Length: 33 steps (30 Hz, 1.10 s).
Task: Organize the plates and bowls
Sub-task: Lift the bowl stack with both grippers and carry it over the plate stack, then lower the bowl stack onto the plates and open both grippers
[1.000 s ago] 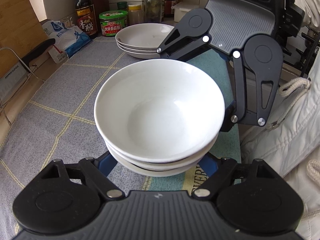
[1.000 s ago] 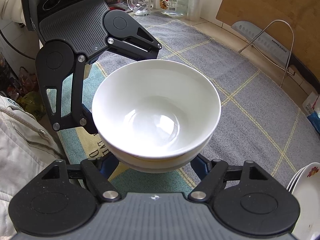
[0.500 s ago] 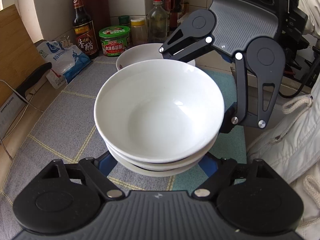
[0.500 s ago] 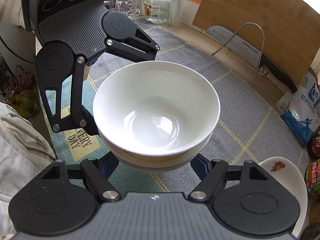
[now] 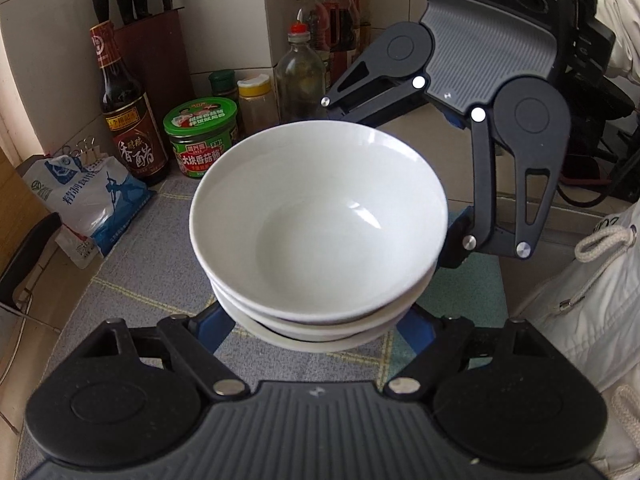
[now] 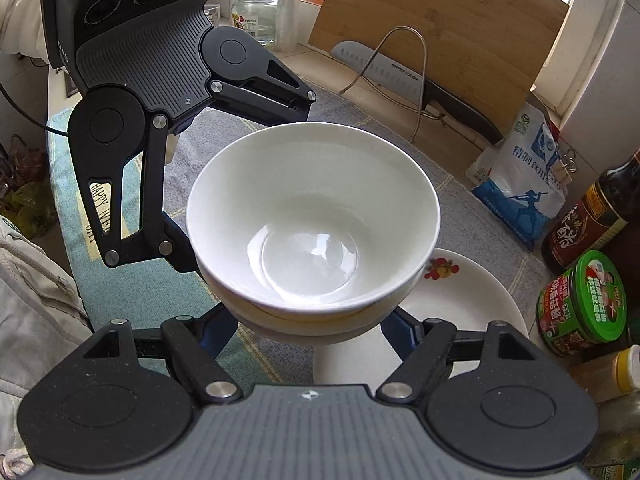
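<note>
A stack of white bowls [image 5: 320,232] hangs above the counter, gripped from opposite sides by both grippers. My left gripper [image 5: 316,332] is shut on the stack's lower part; its fingertips are hidden under the bowls. My right gripper [image 6: 312,328] is shut on the stack [image 6: 312,216] from the other side. Each gripper shows in the other's view, the right one [image 5: 472,128] and the left one [image 6: 132,120]. White plates with a fruit print [image 6: 460,296] lie on the cloth below and right of the bowls in the right wrist view; the bowls hide them in the left wrist view.
Vinegar bottle [image 5: 128,120], green-lidded jar [image 5: 202,136], spice jars, glass bottle [image 5: 300,68] and knife block stand at the wall. A salt bag [image 5: 88,196] lies left. A cutting board [image 6: 436,28] and a knife [image 6: 412,80] lean behind. A grey checked cloth [image 5: 140,272] covers the counter.
Both grippers have carried the bowl stack toward the bottles and the plates, and higher. The plates now sit just under the bowls. Both grips are unchanged.
</note>
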Tool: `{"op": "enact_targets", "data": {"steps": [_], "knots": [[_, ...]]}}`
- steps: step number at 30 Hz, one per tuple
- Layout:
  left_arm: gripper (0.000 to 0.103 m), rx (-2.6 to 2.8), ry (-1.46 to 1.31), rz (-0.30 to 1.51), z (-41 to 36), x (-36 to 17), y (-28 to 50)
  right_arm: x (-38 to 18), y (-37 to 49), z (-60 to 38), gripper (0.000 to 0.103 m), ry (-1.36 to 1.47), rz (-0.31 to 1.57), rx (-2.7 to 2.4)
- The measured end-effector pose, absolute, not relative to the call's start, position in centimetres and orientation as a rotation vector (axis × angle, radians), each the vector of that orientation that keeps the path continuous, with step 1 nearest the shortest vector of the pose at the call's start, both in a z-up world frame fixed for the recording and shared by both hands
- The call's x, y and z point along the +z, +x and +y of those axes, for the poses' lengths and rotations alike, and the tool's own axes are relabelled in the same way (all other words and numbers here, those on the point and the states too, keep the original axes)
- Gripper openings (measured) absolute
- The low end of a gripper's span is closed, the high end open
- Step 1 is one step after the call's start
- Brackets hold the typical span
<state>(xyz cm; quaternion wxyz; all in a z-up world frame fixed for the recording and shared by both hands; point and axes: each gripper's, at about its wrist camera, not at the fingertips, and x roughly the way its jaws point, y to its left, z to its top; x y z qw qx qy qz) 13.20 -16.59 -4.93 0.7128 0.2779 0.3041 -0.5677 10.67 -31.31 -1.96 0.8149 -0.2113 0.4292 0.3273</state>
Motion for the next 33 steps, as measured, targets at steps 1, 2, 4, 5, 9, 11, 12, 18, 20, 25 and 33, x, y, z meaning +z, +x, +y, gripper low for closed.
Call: {"op": "enact_targets", "data": {"steps": [1,2,4,5,9,11,12,18,20,25,33], "knots": [[0.086,-1.260,0.618,0.672,-17.1,-5.0,13.2,-2.0,10.7,-31.9,0.082,-0.450,0.915,0.693],[0.086,-1.263,0.621,0.669,-17.9,-5.1,13.2,-2.0,10.8,-32.3,0.082,-0.450,0.915,0.688],[0.086,-1.268,0.624,0.666,-19.0,-5.2,13.5,-2.1,10.9,-33.3,0.082,-0.449,0.915,0.676],[0.086,-1.270,0.628,0.663,-19.6,-5.2,13.6,-2.1,10.9,-33.5,0.082,-0.450,0.915,0.672],[0.086,-1.281,0.635,0.659,-21.6,-5.7,14.1,-2.5,11.0,-34.7,0.082,-0.447,0.921,0.652],[0.086,-1.284,0.641,0.658,-22.5,-6.0,14.3,-2.9,11.2,-35.2,0.082,-0.446,0.923,0.641],[0.086,-1.286,0.643,0.659,-22.9,-6.1,14.5,-3.1,11.4,-35.4,0.082,-0.444,0.927,0.637],[0.086,-1.289,0.648,0.674,-24.5,-7.2,15.4,-4.1,12.1,-36.7,0.082,-0.439,0.941,0.624],[0.086,-1.286,0.649,0.681,-24.8,-7.5,15.7,-4.4,12.5,-36.9,0.082,-0.435,0.947,0.625],[0.086,-1.284,0.651,0.693,-25.2,-7.9,16.0,-4.8,13.0,-37.4,0.082,-0.424,0.957,0.632],[0.086,-1.285,0.638,0.706,-25.6,-8.1,16.5,-5.1,13.7,-38.0,0.082,-0.411,0.970,0.629]]}}
